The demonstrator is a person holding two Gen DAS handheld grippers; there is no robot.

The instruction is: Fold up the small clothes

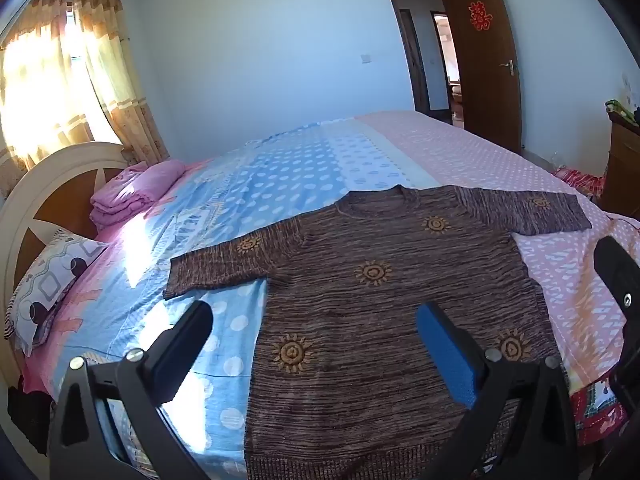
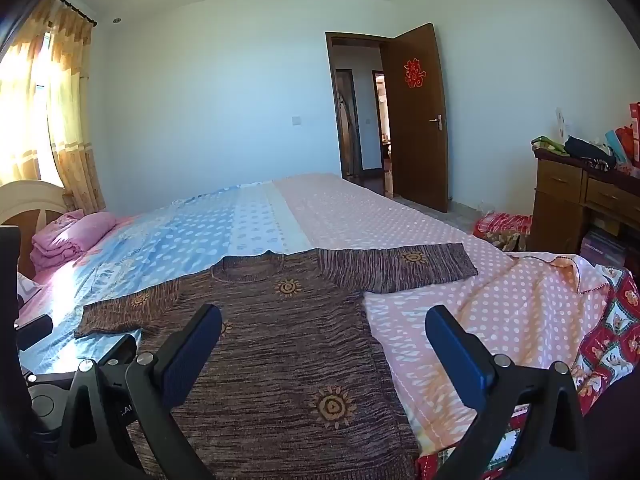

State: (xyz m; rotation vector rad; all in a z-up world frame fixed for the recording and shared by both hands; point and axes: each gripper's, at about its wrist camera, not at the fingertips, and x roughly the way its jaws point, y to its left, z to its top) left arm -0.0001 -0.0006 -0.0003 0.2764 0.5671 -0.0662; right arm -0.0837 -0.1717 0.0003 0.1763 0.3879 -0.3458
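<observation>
A brown knitted sweater (image 1: 372,312) with orange sun motifs lies flat on the bed (image 1: 280,168), both sleeves spread out, neck toward the far side. It also shows in the right wrist view (image 2: 280,340). My left gripper (image 1: 316,320) is open and empty, held above the sweater's lower left part near its hem. My right gripper (image 2: 324,324) is open and empty, held above the sweater's lower right edge. The right gripper shows at the right edge of the left wrist view (image 1: 618,280).
The bed has a blue dotted sheet and a pink dotted sheet (image 2: 460,292). Folded pink bedding (image 1: 132,196) and a patterned pillow (image 1: 48,284) lie by the headboard. A red patterned quilt (image 2: 608,340) hangs at the right. A wooden dresser (image 2: 572,200) stands beyond.
</observation>
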